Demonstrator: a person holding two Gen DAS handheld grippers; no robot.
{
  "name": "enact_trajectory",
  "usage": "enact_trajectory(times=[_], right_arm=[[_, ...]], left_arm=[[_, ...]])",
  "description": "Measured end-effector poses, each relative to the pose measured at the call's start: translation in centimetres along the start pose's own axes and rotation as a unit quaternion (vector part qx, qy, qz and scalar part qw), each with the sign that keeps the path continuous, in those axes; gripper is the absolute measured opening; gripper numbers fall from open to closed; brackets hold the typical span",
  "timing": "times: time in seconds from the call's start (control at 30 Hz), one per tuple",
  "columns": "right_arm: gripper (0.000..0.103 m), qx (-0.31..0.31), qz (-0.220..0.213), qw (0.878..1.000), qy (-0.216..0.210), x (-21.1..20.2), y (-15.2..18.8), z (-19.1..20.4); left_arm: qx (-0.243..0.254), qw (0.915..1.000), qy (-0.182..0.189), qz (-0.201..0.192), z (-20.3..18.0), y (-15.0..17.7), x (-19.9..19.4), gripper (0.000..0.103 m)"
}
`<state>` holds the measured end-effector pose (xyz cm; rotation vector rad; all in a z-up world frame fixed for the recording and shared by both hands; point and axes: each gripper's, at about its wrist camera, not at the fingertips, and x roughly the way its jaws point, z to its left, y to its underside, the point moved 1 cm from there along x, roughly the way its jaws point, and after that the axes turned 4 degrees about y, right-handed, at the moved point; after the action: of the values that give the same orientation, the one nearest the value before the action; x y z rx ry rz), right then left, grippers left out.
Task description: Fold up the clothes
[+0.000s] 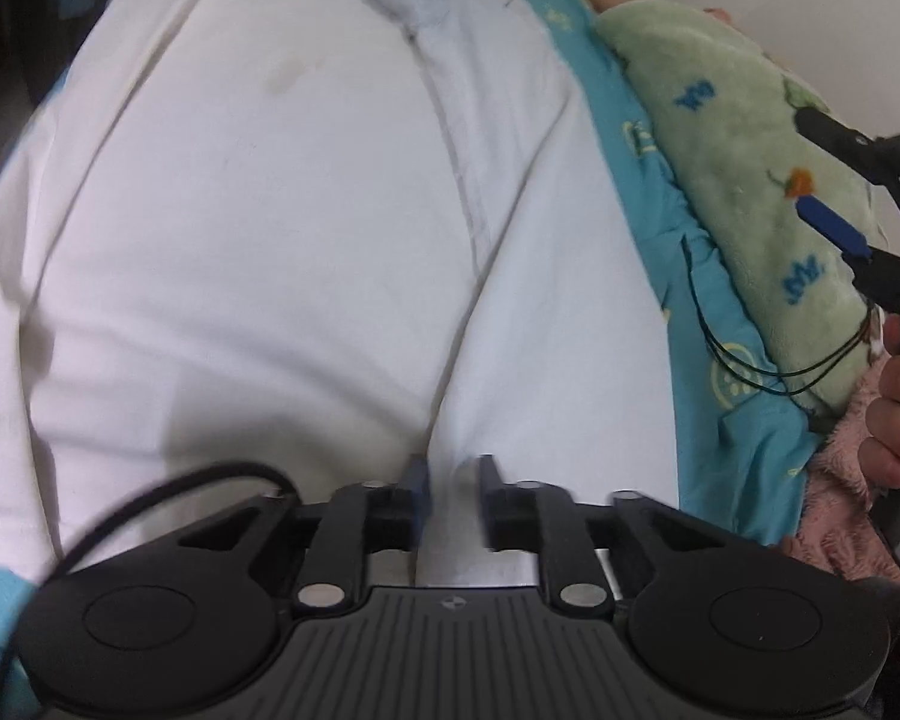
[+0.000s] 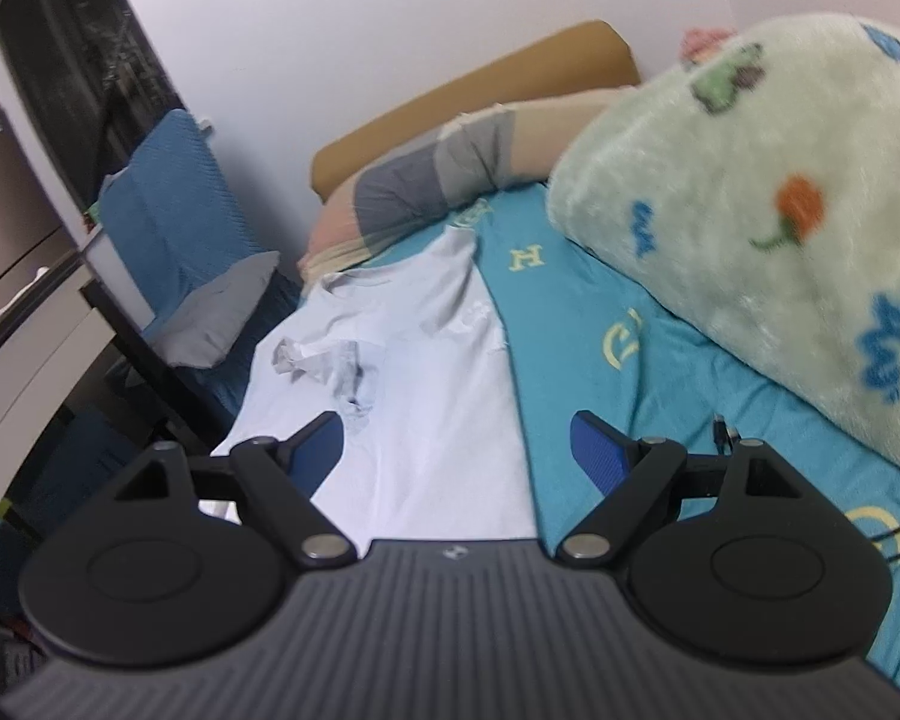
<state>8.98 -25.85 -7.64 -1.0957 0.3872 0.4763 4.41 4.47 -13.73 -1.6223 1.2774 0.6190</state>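
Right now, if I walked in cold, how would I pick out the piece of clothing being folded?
Look at the bed with the turquoise sheet. Spread flat on it, beside the fluffy green blanket, lies a white shirt. It is the only plain white thing there, and the left gripper has its fingers pinched on the shirt's near edge.
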Motion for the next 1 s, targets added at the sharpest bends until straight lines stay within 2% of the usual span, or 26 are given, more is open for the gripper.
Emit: enact_trajectory(times=[0.03, 0.07, 0.1, 0.17, 0.27, 0.43, 0.57, 0.73, 0.9, 1.0], right_arm=[[0.084, -0.005, -0.004, 1.0, -0.003, -0.2, 0.0, 0.2], [0.084, -0.01, -0.008, 1.0, -0.004, -0.4, 0.0, 0.4], [0.084, -0.015, -0.013, 1.0, -0.006, -0.7, 0.0, 0.6], [0.084, -0.021, -0.027, 0.999, -0.01, -1.2, 0.0, 1.0], [0.084, -0.019, -0.043, 0.999, -0.013, -1.8, 0.2, 1.2], [0.084, -0.025, -0.052, 0.998, -0.02, -2.0, 0.9, 1.6], [0.084, -0.044, -0.043, 0.997, -0.046, -1.6, 1.7, 2.5], [0.084, -0.064, -0.01, 0.994, -0.087, -0.2, 2.8, 4.4], [0.079, -0.128, 0.059, 0.987, -0.077, 5.5, 2.1, 7.6], [0.079, -0.184, 0.082, 0.976, -0.08, 9.7, 1.4, 10.9]], left_arm=[[0.015, 0.9998, -0.007, -0.015, -0.5, -0.3, -0.4, 0.061], [0.028, 0.9986, -0.023, -0.038, -1.0, -0.8, -1.0, 0.07], [0.04, 0.996, -0.044, -0.066, -1.6, -1.4, -1.7, 0.074], [0.06, 0.9886, -0.076, -0.116, -2.7, -2.5, -2.7, 0.091], [0.083, 0.9784, -0.09, -0.167, -4.2, -4.1, -2.7, 0.102], [0.111, 0.9568, -0.111, -0.245, -6.2, -6.1, -2.9, 0.103], [0.101, 0.9591, -0.11, -0.241, -4.2, -4.5, -3.3, 0.102], [0.1, 0.9568, -0.111, -0.249, -2.7, -4.0, -4.5, 0.102], [0.099, 0.9543, -0.113, -0.258, -1.2, -3.6, -5.7, 0.103], [0.099, 0.9529, -0.114, -0.263, -0.3, -3.3, -6.4, 0.103]])
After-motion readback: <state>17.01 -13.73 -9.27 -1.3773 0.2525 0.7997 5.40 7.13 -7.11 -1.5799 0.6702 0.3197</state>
